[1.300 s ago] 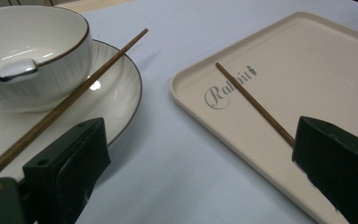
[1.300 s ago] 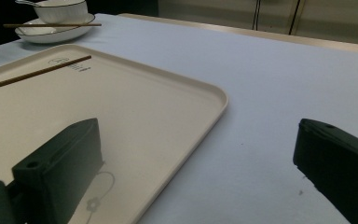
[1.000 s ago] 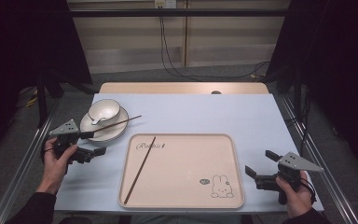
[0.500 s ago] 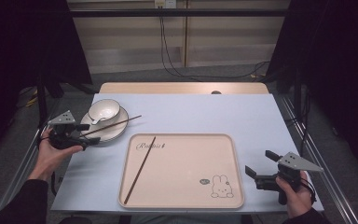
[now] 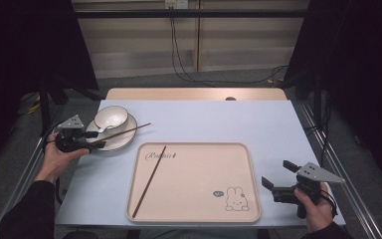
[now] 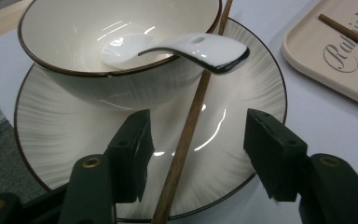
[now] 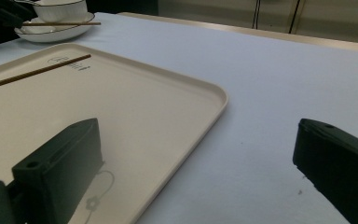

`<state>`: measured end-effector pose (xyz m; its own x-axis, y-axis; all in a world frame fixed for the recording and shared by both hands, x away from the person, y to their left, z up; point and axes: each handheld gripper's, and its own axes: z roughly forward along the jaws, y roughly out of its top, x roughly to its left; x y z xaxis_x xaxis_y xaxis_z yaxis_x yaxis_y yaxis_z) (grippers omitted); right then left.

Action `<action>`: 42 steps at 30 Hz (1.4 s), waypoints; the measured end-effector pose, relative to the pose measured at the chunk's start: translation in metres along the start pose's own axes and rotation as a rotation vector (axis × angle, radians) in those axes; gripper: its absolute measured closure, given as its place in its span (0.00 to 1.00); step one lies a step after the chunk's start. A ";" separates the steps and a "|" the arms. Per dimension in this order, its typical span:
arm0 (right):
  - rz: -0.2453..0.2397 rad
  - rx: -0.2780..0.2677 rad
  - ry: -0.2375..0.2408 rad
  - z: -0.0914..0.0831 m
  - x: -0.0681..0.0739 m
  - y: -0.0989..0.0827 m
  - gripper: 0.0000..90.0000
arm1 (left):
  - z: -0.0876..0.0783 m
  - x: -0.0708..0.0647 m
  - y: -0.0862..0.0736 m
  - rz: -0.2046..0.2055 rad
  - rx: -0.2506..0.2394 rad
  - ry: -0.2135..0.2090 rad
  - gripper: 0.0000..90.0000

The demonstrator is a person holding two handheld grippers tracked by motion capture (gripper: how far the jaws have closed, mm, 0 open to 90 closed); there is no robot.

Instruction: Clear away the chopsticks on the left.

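Left gripper (image 6: 193,149) spread astride chopstick (image 6: 186,140) on plate (image 6: 261,93), bowl (image 6: 98,88) behind, right gripper (image 5: 278,180) spread beside tray (image 5: 199,209)

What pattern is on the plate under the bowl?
Fine grey radial streaks on white, dark rim; the plate shows best in the left gripper view.

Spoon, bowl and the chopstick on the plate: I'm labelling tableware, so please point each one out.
spoon (image 6: 200,48), left gripper view, on its white handle.
bowl (image 6: 121,88), left gripper view, on its outer wall.
chopstick on the plate (image 6: 186,135), left gripper view, on its mid-shaft.
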<state>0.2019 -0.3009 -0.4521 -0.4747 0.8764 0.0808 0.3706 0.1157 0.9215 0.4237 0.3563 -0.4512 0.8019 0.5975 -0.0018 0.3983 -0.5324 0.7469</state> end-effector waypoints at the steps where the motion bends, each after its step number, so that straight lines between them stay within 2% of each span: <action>1: 0.000 0.000 0.000 0.000 0.000 0.000 0.01 | 0.000 0.000 0.000 0.000 0.000 0.000 0.49; 2: 0.000 0.000 0.000 0.000 0.000 0.000 0.01 | 0.000 0.000 0.000 0.006 0.011 0.020 0.49; 4: 0.000 0.001 0.000 0.000 0.000 0.000 0.01 | 0.002 0.001 0.001 0.001 0.010 0.004 0.54; 5: 0.001 0.001 0.000 0.000 0.000 0.000 0.01 | 0.002 0.002 0.001 0.006 0.011 0.006 0.56; 8: 0.000 0.000 0.000 0.000 0.000 0.000 0.01 | 0.005 0.000 0.002 -0.014 0.019 0.026 0.56; 10: 0.000 0.000 0.000 0.000 0.000 0.000 0.01 | 0.007 0.000 0.002 -0.004 0.030 0.034 0.60; 13: 0.001 0.000 0.000 0.000 0.000 0.000 0.01 | 0.011 -0.001 0.002 0.011 0.030 0.020 0.69; 14: 0.001 0.000 0.001 0.000 0.000 0.000 0.01 | 0.011 -0.001 0.003 0.025 0.056 0.014 0.73; 19: -0.002 0.000 0.001 0.000 0.000 0.000 0.01 | 0.014 -0.003 0.004 0.042 0.061 0.011 0.78; 20: 0.000 0.000 0.001 0.000 0.000 0.000 0.01 | 0.013 -0.003 0.005 0.051 0.079 -0.007 0.79; 21: 0.000 0.001 0.000 0.000 0.000 0.000 0.01 | 0.014 -0.004 0.004 0.048 0.071 0.002 0.81; 23: 0.000 0.000 0.000 0.000 0.000 0.000 0.01 | 0.014 -0.003 0.004 0.048 0.077 -0.006 0.82; 27: 0.000 0.001 0.000 0.000 0.000 0.000 0.01 | 0.014 -0.003 0.004 0.000 0.102 -0.018 0.81; 28: 0.002 0.001 0.000 0.000 0.000 0.000 0.01 | 0.014 -0.003 0.004 -0.017 0.103 -0.034 0.85; 29: 0.002 0.001 0.000 0.000 0.000 0.000 0.01 | 0.014 -0.003 0.004 -0.017 0.103 -0.034 0.87; 31: 0.001 0.001 -0.001 0.000 0.000 0.000 0.01 | 0.016 -0.004 0.004 -0.037 0.101 -0.053 0.89; 33: 0.001 0.002 0.000 0.000 0.000 0.000 0.01 | 0.015 -0.004 0.005 -0.030 0.109 -0.052 0.89; 34: 0.000 0.001 0.000 0.000 0.000 0.000 0.01 | 0.015 -0.005 0.005 -0.033 0.111 -0.067 0.92; 35: 0.001 0.001 -0.001 0.000 0.000 0.000 0.01 | 0.015 -0.005 0.006 -0.034 0.118 -0.057 0.92; 36: 0.001 0.001 -0.001 0.000 0.000 0.000 0.01 | 0.016 -0.006 0.006 -0.049 0.115 -0.073 0.93; 38: 0.000 0.000 -0.001 0.000 0.000 0.000 0.01 | 0.015 -0.007 0.006 -0.050 0.119 -0.087 0.93; 42: 0.001 0.001 -0.001 0.000 0.000 0.000 0.01 | 0.014 -0.009 0.008 -0.052 0.114 -0.087 0.93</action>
<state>0.2020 -0.3011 -0.4523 -0.4734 0.8771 0.0812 0.3718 0.1154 0.9211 0.4260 0.3380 -0.4545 0.8126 0.5742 -0.1000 0.4842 -0.5697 0.6641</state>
